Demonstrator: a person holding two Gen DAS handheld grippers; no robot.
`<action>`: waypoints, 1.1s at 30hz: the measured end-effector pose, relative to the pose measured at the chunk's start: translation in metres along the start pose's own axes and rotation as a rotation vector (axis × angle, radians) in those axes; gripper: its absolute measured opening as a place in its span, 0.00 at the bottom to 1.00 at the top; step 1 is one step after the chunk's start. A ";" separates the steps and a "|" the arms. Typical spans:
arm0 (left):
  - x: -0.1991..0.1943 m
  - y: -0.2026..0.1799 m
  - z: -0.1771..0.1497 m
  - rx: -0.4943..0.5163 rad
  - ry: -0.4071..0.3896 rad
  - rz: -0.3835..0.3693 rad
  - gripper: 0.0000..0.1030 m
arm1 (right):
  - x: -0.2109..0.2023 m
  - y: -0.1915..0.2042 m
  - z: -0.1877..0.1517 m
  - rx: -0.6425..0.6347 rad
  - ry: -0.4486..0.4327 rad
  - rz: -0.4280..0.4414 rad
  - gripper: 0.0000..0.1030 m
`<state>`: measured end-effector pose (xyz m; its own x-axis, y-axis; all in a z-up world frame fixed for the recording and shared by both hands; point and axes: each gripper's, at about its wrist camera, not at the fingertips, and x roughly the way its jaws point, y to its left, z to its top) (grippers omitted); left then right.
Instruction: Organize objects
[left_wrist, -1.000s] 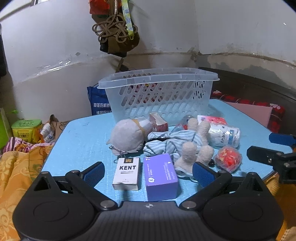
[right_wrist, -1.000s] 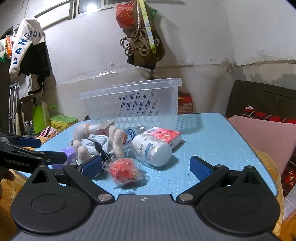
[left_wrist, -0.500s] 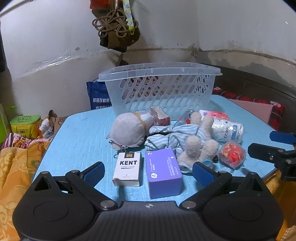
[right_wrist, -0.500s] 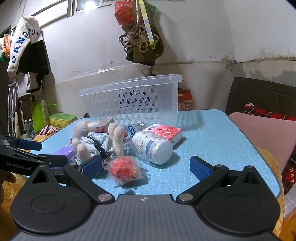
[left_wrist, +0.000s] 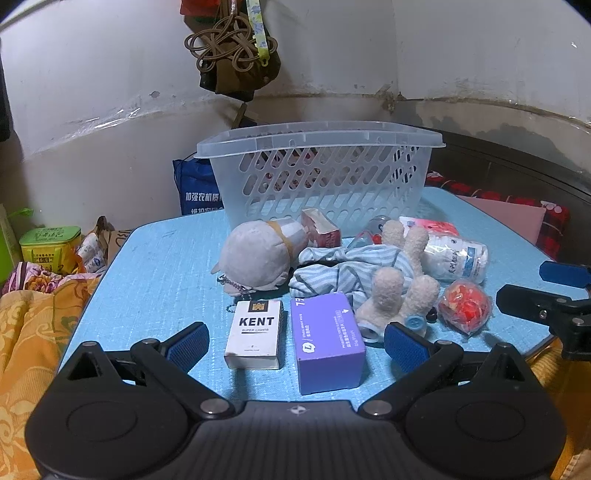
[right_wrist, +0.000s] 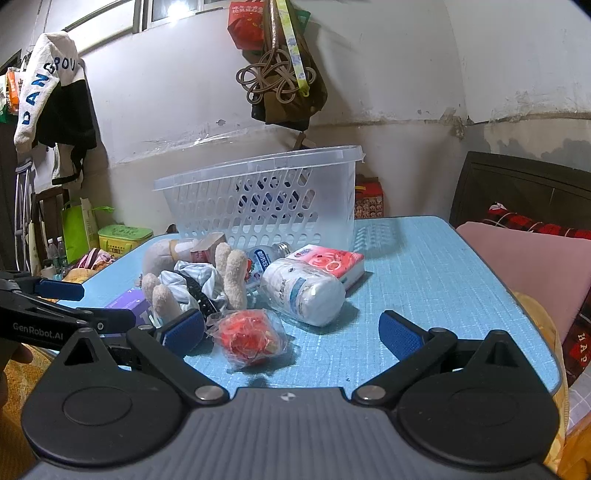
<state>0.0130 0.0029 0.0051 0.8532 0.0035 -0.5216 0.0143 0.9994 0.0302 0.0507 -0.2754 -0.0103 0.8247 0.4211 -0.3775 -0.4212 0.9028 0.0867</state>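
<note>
A clear plastic basket (left_wrist: 325, 177) stands at the back of the blue table (left_wrist: 166, 266); it also shows in the right wrist view (right_wrist: 266, 199). In front of it lie a grey plush (left_wrist: 258, 258), a striped plush doll (left_wrist: 373, 277), a white KENT box (left_wrist: 255, 334), a purple box (left_wrist: 325, 347), a white bottle (right_wrist: 303, 291), a pink tissue pack (right_wrist: 332, 262) and a red wrapped ball (right_wrist: 247, 336). My left gripper (left_wrist: 295, 343) is open and empty above the two boxes. My right gripper (right_wrist: 291, 330) is open and empty, just behind the red ball.
A green tin (left_wrist: 50, 243) and a yellow quilt (left_wrist: 33, 321) lie left of the table. A pink cushion (right_wrist: 528, 266) lies on the right. Bags (right_wrist: 280, 85) hang on the wall above the basket.
Both grippers have risen and moved slightly forward toward the pile. Both stay open. The objects have not moved.
</note>
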 end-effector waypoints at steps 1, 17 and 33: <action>0.000 0.000 0.000 0.000 0.000 -0.001 0.99 | 0.000 0.000 0.000 0.000 0.000 0.000 1.00; 0.002 0.003 0.000 -0.015 0.001 -0.006 0.99 | 0.001 0.004 -0.004 -0.022 0.004 -0.004 1.00; 0.003 0.005 -0.001 -0.020 0.008 -0.001 0.99 | 0.001 0.008 -0.004 -0.045 0.012 -0.007 1.00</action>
<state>0.0151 0.0076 0.0027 0.8491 0.0031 -0.5283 0.0045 0.9999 0.0131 0.0466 -0.2685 -0.0139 0.8232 0.4136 -0.3890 -0.4323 0.9007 0.0430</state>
